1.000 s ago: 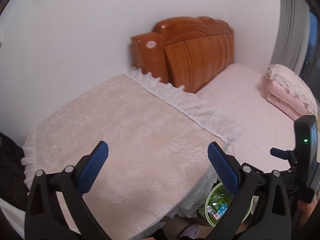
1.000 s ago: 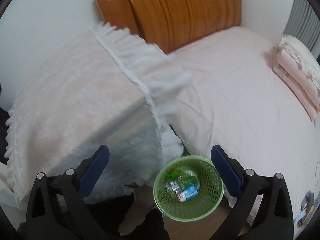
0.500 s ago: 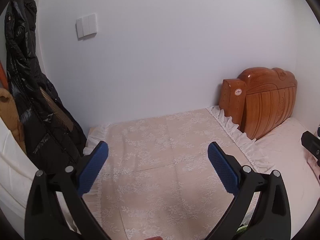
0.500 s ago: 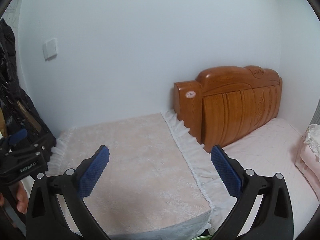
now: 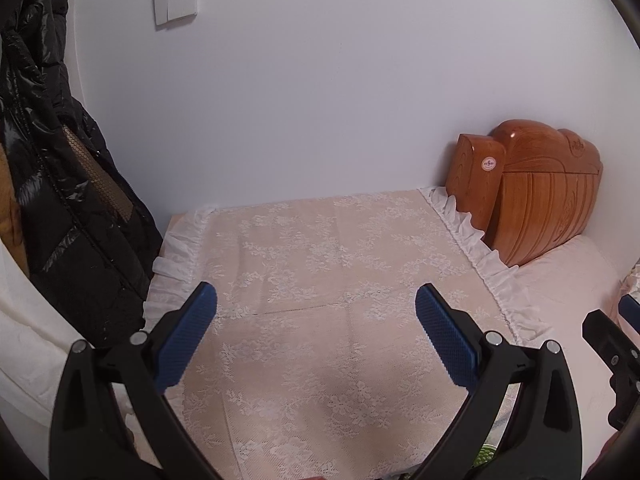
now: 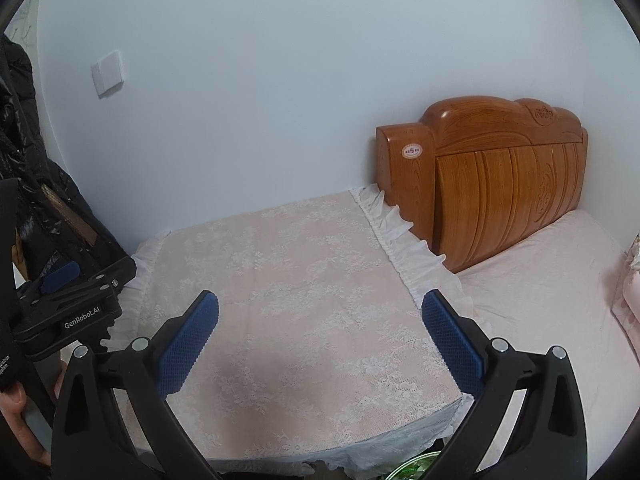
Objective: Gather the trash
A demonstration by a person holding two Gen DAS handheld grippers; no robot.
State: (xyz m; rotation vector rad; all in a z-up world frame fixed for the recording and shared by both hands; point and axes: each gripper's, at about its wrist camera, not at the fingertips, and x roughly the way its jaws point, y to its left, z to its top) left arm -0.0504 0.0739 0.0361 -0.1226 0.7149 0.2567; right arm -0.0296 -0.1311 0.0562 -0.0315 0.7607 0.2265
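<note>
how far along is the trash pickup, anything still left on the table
Looks done or nearly so: the lace-covered table shows no trash. Both the left gripper and right gripper are open and empty. Only a sliver of the green basket shows below, contents unclear.

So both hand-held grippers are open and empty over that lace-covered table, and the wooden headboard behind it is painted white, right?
Not quite. The headboard is varnished orange-brown wood, not white; the right wrist view shows it clearly against the pale wall. The rest holds: the left hand-held gripper and the right hand-held gripper are both open and empty over the lace-covered table.
</note>
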